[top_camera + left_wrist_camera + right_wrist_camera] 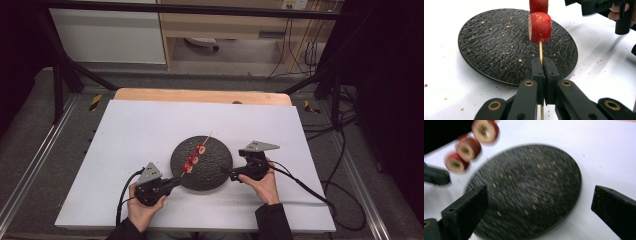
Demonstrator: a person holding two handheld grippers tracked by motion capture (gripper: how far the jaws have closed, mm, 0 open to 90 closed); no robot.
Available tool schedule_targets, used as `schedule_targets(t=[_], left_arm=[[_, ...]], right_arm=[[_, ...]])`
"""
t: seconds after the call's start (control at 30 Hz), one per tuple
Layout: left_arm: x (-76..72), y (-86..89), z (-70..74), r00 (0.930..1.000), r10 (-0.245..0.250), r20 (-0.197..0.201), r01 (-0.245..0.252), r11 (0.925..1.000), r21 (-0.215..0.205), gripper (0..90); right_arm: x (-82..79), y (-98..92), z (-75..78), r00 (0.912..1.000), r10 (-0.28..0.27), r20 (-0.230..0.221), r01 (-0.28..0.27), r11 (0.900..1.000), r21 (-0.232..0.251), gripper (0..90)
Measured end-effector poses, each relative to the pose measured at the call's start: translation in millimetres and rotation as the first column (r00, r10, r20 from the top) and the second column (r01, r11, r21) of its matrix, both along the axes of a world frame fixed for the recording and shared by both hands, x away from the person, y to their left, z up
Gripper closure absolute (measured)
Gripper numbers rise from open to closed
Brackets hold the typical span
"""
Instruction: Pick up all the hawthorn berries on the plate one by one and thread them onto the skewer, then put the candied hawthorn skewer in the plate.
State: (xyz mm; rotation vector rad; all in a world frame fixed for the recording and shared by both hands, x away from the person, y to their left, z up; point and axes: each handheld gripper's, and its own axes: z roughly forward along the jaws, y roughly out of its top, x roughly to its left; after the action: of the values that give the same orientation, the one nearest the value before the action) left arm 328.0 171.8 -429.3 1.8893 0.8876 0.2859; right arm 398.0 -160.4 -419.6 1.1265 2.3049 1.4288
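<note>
A thin wooden skewer (206,137) carries three red round fruit slices (194,158) and hangs over a dark round plate (215,172). My left gripper (178,179) is shut on the skewer's near end at the plate's left edge. In the left gripper view the stick (540,51) rises from the closed left gripper (544,65) to the nearest slice (539,27). My right gripper (226,173) stands at the plate's right edge, open and with nothing between its fingers. The right gripper view, with the right gripper (540,202) wide apart, shows the plate (531,187) between the jaws and the slices (465,148) at upper left.
A white sheet (145,130) covers the wooden table (200,95). Crumbs lie on the plate and around it on the sheet. Black cables (305,185) trail from both grippers toward the table's near side. Metal frame legs (57,80) stand beyond the far corners.
</note>
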Motion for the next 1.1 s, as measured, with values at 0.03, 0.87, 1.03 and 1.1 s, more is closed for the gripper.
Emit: schedule_targets(t=[0.03,0.87,1.03,1.1], left_arm=[[0.5,0.4,0.9,1.0,-0.002,-0.002,0.002,1.0,0.001,88.7],[31.4,-5.3,20.5,0.9943,0.007,-0.106,0.006,0.9931,0.117,88.6],[39.1,-9.9,23.5,0.9923,0.009,-0.124,0.008,0.9902,0.14,88.6],[42.6,-12.4,23.8,0.9912,0.01,-0.132,0.01,0.9883,0.152,88.6]], right_arm=[[-0.5,-3.0,-2.1,1.0,0.004,-0.005,-0.004,1.0,-0.018,1.1],[-30.1,-83.3,-34.7,0.9992,-0.029,-0.026,0.025,0.992,-0.127,0.5],[-33.9,-91.3,-35.9,0.9989,-0.04,-0.023,0.037,0.992,-0.122,0.5],[-35.0,-92.8,-36.2,0.9987,-0.042,-0.029,0.039,0.992,-0.121,0.5]])
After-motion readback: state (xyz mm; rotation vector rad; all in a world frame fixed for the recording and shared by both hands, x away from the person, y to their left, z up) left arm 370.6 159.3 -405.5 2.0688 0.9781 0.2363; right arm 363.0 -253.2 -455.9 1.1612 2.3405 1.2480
